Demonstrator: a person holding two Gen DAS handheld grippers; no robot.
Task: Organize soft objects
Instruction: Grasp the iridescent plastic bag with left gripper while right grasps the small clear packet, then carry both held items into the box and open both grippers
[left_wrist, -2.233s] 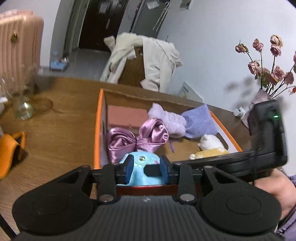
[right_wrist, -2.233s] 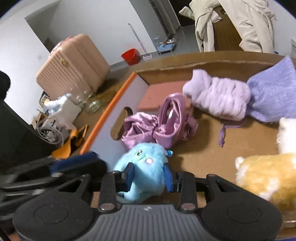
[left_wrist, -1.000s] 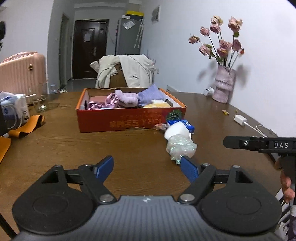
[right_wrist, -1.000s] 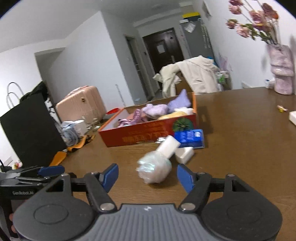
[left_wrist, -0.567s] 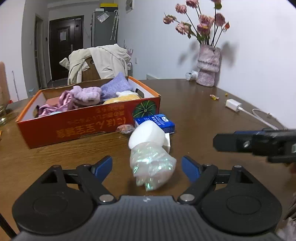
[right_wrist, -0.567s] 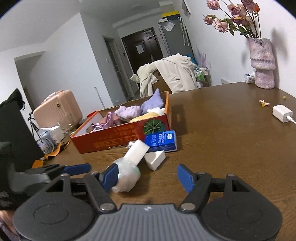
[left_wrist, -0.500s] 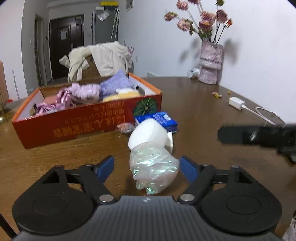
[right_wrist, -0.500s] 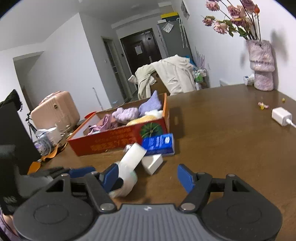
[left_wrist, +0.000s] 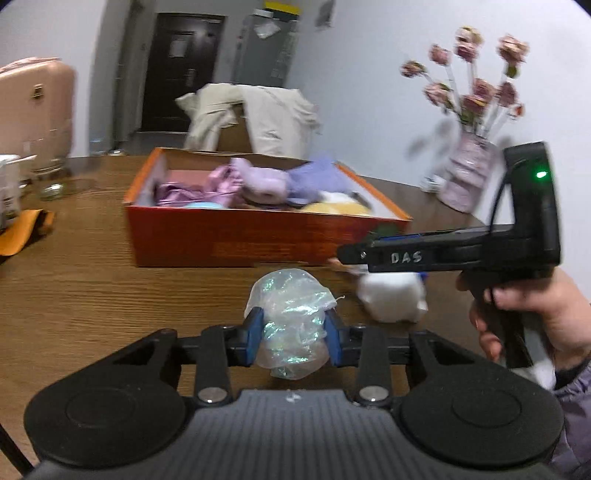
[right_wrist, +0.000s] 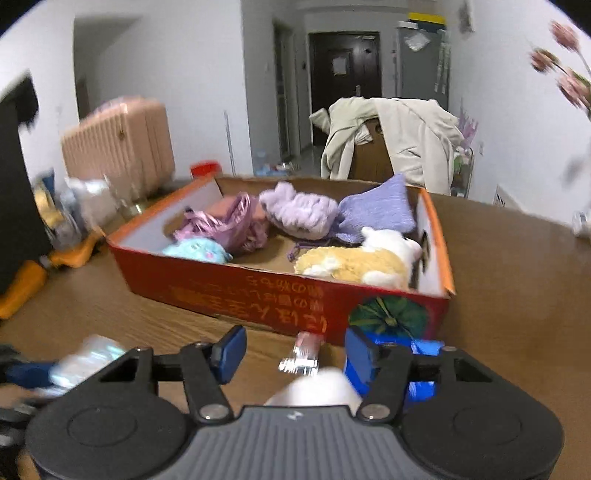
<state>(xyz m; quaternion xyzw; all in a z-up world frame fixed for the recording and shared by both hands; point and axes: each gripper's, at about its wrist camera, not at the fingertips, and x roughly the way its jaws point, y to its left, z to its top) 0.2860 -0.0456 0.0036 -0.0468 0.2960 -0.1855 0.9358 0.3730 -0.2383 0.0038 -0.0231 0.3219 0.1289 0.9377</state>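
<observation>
My left gripper (left_wrist: 293, 334) is shut on a crumpled iridescent plastic bag (left_wrist: 291, 317) just above the wooden table, in front of the orange cardboard box (left_wrist: 236, 240). The box holds soft things: a pink satin pouch (right_wrist: 225, 221), a lilac fluffy piece (right_wrist: 301, 214), a purple cloth (right_wrist: 376, 212), a blue plush (right_wrist: 197, 251) and a yellow-white plush (right_wrist: 354, 266). My right gripper (right_wrist: 295, 350) is open over a white foam block (right_wrist: 317, 387) and a small wrapped candy (right_wrist: 304, 352). The bag also shows blurred at the left of the right wrist view (right_wrist: 85, 360).
A blue carton (right_wrist: 421, 369) lies by the box's near right corner. A vase of dried roses (left_wrist: 469, 170) stands at the right. A glass jar (left_wrist: 51, 170) and an orange item (left_wrist: 26, 229) are at the left. A coat-draped chair (right_wrist: 388, 140) is behind the table.
My left gripper has closed on the iridescent bag, which was lying between its open fingers. My right gripper has moved in close to the box and over the white block.
</observation>
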